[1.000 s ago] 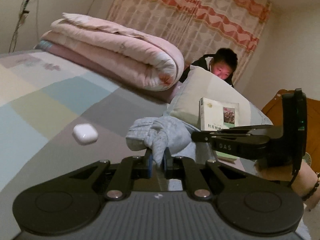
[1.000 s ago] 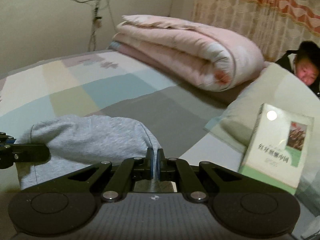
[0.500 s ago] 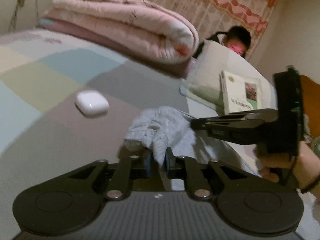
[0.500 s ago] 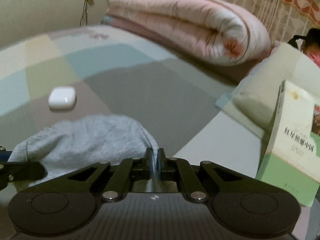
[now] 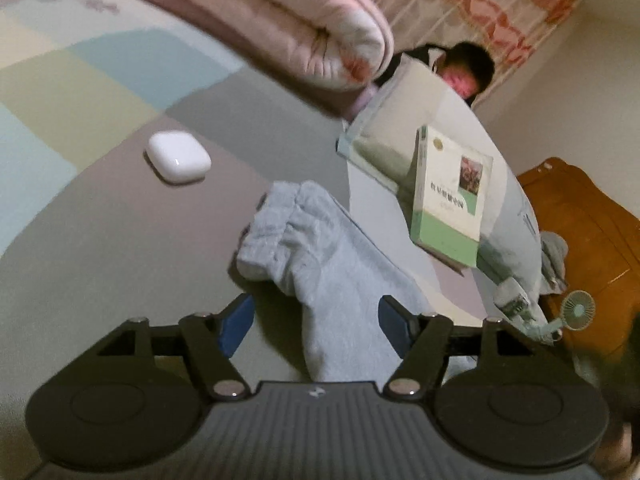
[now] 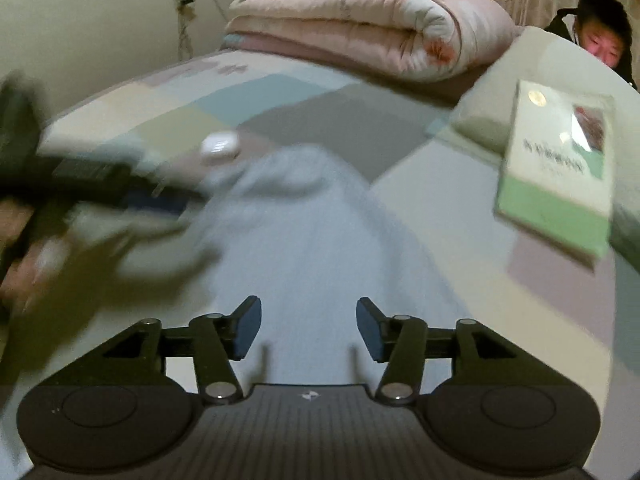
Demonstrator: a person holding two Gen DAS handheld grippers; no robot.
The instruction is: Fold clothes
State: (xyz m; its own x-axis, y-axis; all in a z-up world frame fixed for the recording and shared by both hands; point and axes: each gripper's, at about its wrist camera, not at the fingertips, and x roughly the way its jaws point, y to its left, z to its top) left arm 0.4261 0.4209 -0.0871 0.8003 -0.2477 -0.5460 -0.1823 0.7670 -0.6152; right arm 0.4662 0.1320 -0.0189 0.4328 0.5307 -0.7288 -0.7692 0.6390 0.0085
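Light-grey folded fleece garment (image 5: 332,280): flat on patchwork bedsheet (image 5: 120,240), near white earbud case (image 5: 178,161) | left gripper (image 5: 314,324): just opened, straddling garment, unclamped | right gripper (image 6: 308,330): just opened, above garment.

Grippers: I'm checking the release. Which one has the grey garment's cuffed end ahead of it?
The left gripper; the grey garment shows its gathered cuff there.
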